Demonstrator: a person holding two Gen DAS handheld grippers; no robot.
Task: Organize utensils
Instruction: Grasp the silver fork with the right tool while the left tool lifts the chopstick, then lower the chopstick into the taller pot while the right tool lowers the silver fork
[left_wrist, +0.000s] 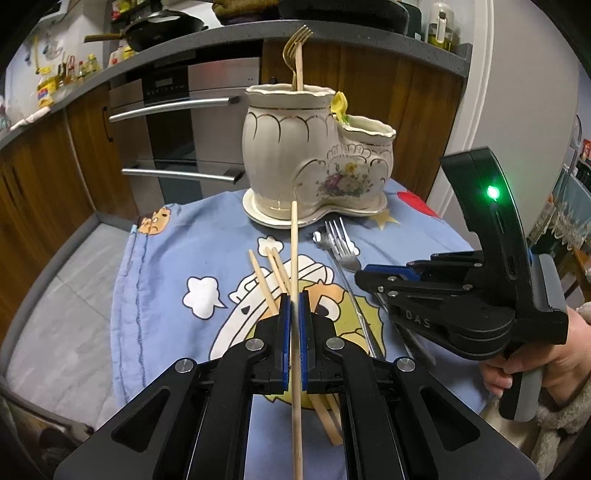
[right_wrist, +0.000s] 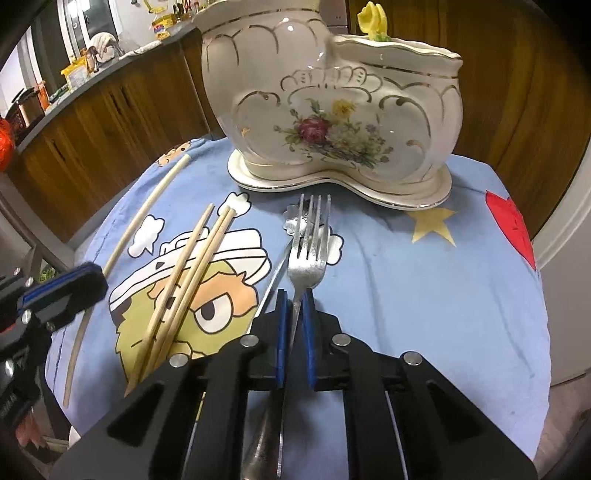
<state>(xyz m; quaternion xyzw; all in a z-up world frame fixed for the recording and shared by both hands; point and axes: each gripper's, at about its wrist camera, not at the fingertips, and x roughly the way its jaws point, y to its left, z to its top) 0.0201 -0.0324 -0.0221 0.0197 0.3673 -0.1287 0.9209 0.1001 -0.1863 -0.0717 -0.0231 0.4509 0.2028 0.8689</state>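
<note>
Standing upright in the ceramic holder's (left_wrist: 288, 147) taller compartment, gold forks (left_wrist: 297, 55) are seen while a chopstick (left_wrist: 294, 266) is clamped by the left gripper (left_wrist: 294, 314) and a steel fork (right_wrist: 308, 254) by the right gripper (right_wrist: 294, 314).

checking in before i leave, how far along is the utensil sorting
Early. Done: gold forks stand in the holder. In hand: left tongs grip a chopstick; right tongs close on the silver fork. Left: three chopsticks and a spoon on the cloth.

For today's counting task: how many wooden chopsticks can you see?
4: one held in the left gripper, three loose together on the cloth. Others may be hidden in the holder.
</note>
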